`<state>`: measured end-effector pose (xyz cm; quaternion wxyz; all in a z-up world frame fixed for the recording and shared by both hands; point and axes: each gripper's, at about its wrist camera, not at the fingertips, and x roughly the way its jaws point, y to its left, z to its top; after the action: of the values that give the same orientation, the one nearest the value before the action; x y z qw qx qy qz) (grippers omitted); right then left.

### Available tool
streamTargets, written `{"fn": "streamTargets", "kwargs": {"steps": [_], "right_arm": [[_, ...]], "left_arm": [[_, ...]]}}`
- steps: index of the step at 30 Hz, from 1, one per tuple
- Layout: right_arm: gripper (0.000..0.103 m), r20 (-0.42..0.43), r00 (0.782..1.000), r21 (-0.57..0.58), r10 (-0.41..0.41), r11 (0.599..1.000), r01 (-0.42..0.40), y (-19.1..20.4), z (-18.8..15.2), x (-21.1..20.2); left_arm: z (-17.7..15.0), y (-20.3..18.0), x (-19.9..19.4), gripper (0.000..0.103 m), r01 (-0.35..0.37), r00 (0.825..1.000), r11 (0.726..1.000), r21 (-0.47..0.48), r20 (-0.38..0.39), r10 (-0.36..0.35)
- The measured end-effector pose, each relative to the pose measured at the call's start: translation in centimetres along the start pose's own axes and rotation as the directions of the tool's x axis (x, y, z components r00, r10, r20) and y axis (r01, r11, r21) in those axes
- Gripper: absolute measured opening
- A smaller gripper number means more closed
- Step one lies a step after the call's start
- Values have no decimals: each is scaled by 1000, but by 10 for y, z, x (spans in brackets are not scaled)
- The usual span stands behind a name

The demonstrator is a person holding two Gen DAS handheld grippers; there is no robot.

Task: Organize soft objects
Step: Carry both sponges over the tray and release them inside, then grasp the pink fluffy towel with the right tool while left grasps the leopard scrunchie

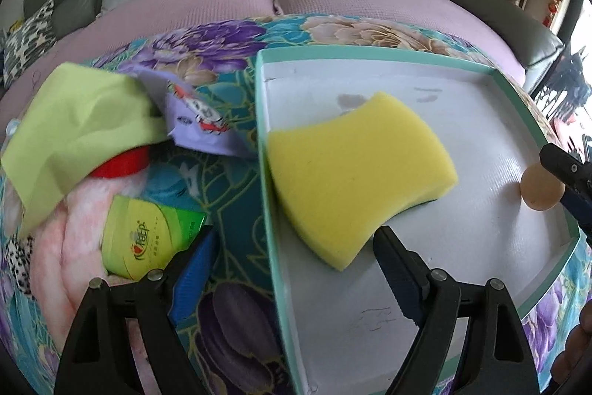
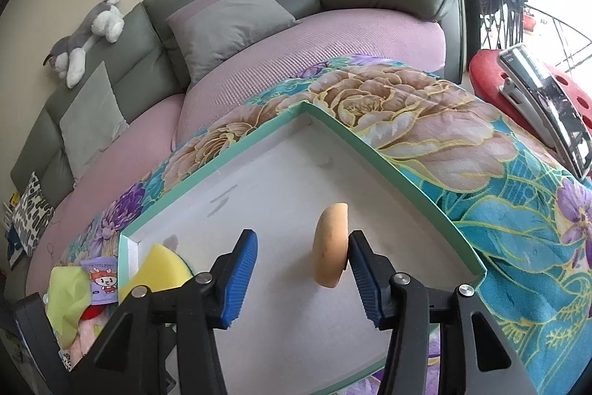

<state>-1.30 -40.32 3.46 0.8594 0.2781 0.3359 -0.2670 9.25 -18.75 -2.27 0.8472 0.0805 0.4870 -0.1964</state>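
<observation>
A yellow sponge (image 1: 355, 176) lies in a shallow teal-rimmed white box (image 1: 462, 121), leaning on its left wall. My left gripper (image 1: 296, 254) is open just in front of the sponge, astride the box wall. A tan round puff (image 2: 330, 245) stands on edge against the right finger of my right gripper (image 2: 301, 252), which is open over the box (image 2: 259, 173). The puff (image 1: 542, 186) also shows in the left wrist view. Left of the box lie a green cloth (image 1: 77, 121), a purple packet (image 1: 199, 121), a red item (image 1: 122, 163), a green tissue pack (image 1: 144, 236) and pink fluffy fabric (image 1: 66, 247).
The box sits on a floral blanket (image 2: 462, 143) over a pink sofa seat (image 2: 333, 36) with grey cushions (image 2: 229, 21). A plush dog (image 2: 88, 36) lies on the sofa back. A red stool (image 2: 525, 76) with a phone on a stand is at the right.
</observation>
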Motion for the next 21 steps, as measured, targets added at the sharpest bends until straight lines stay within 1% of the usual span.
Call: {"fn": "streamTargets", "kwargs": {"steps": [5, 9, 14, 16, 17, 21], "right_arm": [[55, 0, 1000, -43, -4, 999, 4, 11, -2, -1], [55, 0, 1000, -65, -3, 998, 3, 17, -3, -2], [55, 15, 1000, -86, 10, 996, -9, 26, -3, -10], [56, 46, 999, -104, 18, 995, -14, 32, -2, -20], [59, 59, 998, -109, 22, 994, -15, 34, -2, -24], [63, 94, 995, -126, 33, 992, -21, 42, -2, -34]], "left_arm": [[-3, 10, -1, 86, -9, 1000, 999, -41, -12, 9], [-4, 14, -2, 86, -1, 1000, 999, -42, -19, 0], [-3, 14, -16, 86, 73, 997, 997, -39, -19, -73], [-2, 14, -25, 88, 94, 996, 995, -36, -1, -94], [-1, 15, -32, 90, 99, 995, 994, -36, 14, -98], [4, 26, -54, 90, 128, 991, 990, -55, 56, -125]]}}
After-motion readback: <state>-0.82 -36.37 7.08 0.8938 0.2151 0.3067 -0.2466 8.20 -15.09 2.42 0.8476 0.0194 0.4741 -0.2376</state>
